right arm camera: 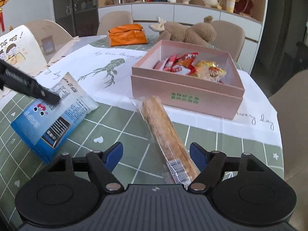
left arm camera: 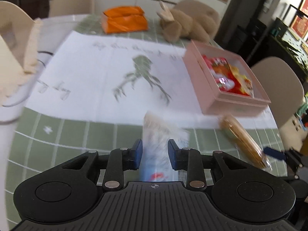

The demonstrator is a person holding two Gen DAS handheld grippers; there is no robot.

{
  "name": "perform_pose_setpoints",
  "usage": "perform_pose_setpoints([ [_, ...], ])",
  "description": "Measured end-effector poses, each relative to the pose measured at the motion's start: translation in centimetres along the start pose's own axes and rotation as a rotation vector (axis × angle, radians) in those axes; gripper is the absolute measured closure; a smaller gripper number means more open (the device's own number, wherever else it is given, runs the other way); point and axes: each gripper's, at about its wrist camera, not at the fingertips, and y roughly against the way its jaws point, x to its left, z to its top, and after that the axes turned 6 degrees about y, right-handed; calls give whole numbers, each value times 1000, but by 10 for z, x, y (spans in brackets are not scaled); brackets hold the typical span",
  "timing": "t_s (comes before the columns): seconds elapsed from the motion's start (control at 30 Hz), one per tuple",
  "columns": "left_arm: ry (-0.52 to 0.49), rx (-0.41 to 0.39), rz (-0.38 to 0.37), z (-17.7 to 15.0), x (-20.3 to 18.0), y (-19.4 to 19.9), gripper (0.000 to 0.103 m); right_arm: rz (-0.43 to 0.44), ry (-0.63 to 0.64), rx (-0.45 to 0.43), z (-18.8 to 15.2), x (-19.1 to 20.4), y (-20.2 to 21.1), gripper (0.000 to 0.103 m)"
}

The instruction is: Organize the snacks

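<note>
Pink card forms the open box on the worktop, and it already holds part of the job: several red snack packets and a yellow one lie loose inside, with room to spare. Two snacks are not yet stowed, so by my reckoning the sorting is roughly halfway. One is the blue-and-white bag, which sits between the fingers of the left gripper; the blue pads press on its sides, and in the right wrist view its far end tilts off the cloth (the left wrist view is blurred). The other is the long biscuit sleeve, lying on the green checked cloth just in front of the box. The right gripper has its fingers spread wide on either side of the sleeve's near end, not touching it. An orange pouch and a plush toy rest farther back.
</note>
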Motion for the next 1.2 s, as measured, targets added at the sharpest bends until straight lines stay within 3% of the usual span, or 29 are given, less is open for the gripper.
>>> perform_pose_setpoints([
  [0.2, 23, 82, 26, 0, 9, -15, 71, -28, 19, 24, 0, 12, -8, 20],
  [0.37, 34, 155, 2, -12, 0, -33, 71, 177, 49, 9, 5, 27, 2, 21],
  [0.53, 145, 224, -185, -15, -7, -40, 71, 179, 46, -9, 12, 31, 7, 21],
  [0.7, 155, 149, -144, -9, -3, -22, 71, 331, -58, 61, 28, 33, -4, 21],
  [0.93, 193, 12, -23, 0, 25, 14, 71, 205, 53, 165, 56, 80, -59, 20],
  [1.03, 219, -2, -6, 3, 36, 19, 71, 175, 79, 180, 64, 97, -77, 13],
  [1.13, 239, 4, 0, 3, 43, 20, 71, 133, 182, 133, 61, 118, -80, 10],
  [1.2, 242, 11, -3, 2, 43, 18, 71, 178, 202, 140, 58, 121, -76, 10],
])
